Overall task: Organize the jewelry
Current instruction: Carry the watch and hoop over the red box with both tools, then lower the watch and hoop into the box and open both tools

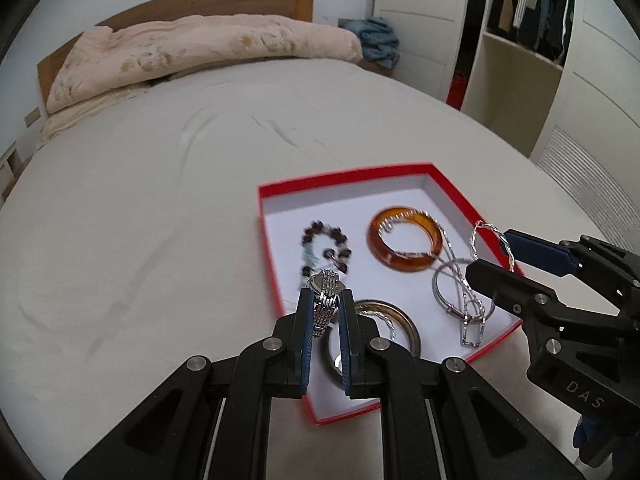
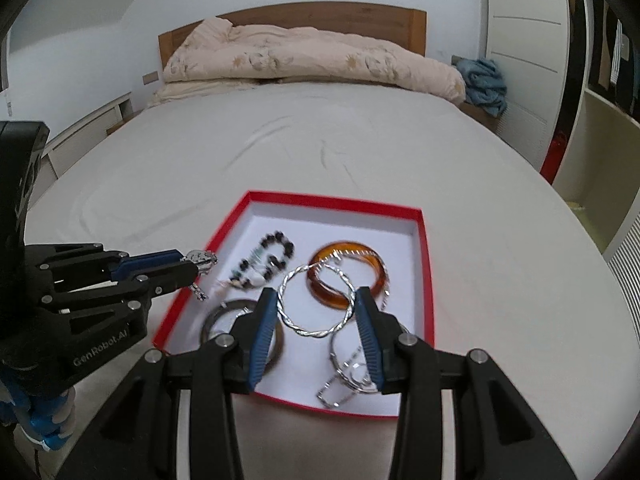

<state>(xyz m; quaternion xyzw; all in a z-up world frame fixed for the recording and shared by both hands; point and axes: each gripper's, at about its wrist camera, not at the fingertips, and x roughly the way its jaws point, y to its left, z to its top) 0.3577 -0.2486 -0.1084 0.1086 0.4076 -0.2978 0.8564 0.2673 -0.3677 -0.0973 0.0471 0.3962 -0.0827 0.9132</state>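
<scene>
Seen from the left wrist, the left gripper (image 1: 325, 312) is pressed onto a silver watch (image 1: 325, 300), held by its band above the near left edge of the red box (image 1: 344, 182), which lies on the bed (image 1: 160, 208). Inside the box a bead bracelet (image 1: 324, 248) is seen at the left, an amber bangle (image 1: 404, 244) at the back, a dark metal bangle (image 1: 400, 320) at the front behind the fingers, and silver chains (image 1: 468, 308) with a thin ring at the right. At the right edge the right gripper (image 1: 500, 256) is seen from the side, with a twisted silver bangle (image 1: 490, 236) pinched between its tips over the right wall of the box. From the right wrist, that twisted bangle (image 2: 316, 300) is shown spanning the gap between the blue pads (image 2: 262, 332), gripped across its width above the box (image 2: 426, 280); the amber bangle (image 2: 346, 276) lies just behind it and the chains (image 2: 348, 376) below it. The left gripper (image 2: 192, 266) is seen at the left, closed on the watch (image 2: 202, 258) beside the left wall of the box. No jewelry is seen lying loose on the bed, so the gathering is judged nearly done: four or so pieces are already in the box, and the watch and twisted bangle remain to be lowered in and released.
</scene>
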